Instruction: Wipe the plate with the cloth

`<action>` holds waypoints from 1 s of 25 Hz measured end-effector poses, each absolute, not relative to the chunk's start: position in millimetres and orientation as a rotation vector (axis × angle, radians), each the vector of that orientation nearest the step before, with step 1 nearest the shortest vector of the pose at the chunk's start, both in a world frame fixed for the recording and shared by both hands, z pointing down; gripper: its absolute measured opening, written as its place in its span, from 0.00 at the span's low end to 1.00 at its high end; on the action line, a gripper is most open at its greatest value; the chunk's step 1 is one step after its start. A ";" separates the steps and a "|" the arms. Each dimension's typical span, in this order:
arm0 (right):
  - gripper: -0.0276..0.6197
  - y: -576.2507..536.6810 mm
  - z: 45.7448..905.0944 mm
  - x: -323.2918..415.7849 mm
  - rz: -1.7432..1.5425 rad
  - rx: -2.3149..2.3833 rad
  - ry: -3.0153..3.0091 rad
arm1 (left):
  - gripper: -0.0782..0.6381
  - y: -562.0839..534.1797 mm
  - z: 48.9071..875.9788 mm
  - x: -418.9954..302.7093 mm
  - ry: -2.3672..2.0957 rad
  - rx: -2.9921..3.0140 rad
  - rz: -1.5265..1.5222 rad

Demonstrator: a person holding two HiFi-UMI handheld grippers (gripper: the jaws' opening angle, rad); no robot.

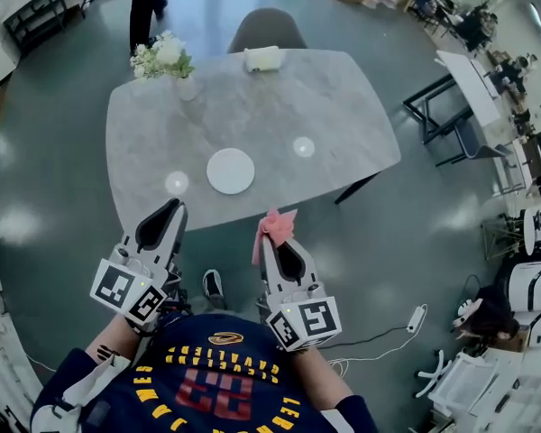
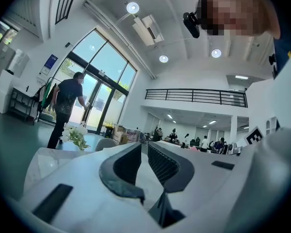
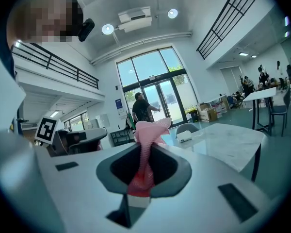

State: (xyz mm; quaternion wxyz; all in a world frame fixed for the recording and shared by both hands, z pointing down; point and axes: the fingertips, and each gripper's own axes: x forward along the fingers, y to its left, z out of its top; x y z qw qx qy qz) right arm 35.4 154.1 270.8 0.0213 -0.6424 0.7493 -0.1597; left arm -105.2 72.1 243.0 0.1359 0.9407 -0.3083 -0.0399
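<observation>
A white round plate lies on the grey marble table, near its front edge. My right gripper is shut on a pink cloth, held in front of the table edge, just right of and nearer than the plate. In the right gripper view the cloth sticks up between the closed jaws of the right gripper. My left gripper hovers at the table's front edge, left of the plate, with its jaws nearly together and nothing between them; in its own view the left gripper holds nothing.
A vase of white flowers stands at the table's far left and a tissue box at the far edge. A grey chair sits behind the table. A person walks beyond it. Other desks stand to the right.
</observation>
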 end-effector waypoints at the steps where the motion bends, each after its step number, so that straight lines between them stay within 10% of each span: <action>1: 0.11 150.3 274.0 36.6 -0.507 -1.996 2.321 | 0.17 67.7 246.9 -103.8 -0.891 2.719 -0.109; 25: 0.11 -17.0 361.7 118.5 -0.833 -1.603 2.667 | 0.18 -51.9 386.9 -15.9 -1.200 2.321 0.326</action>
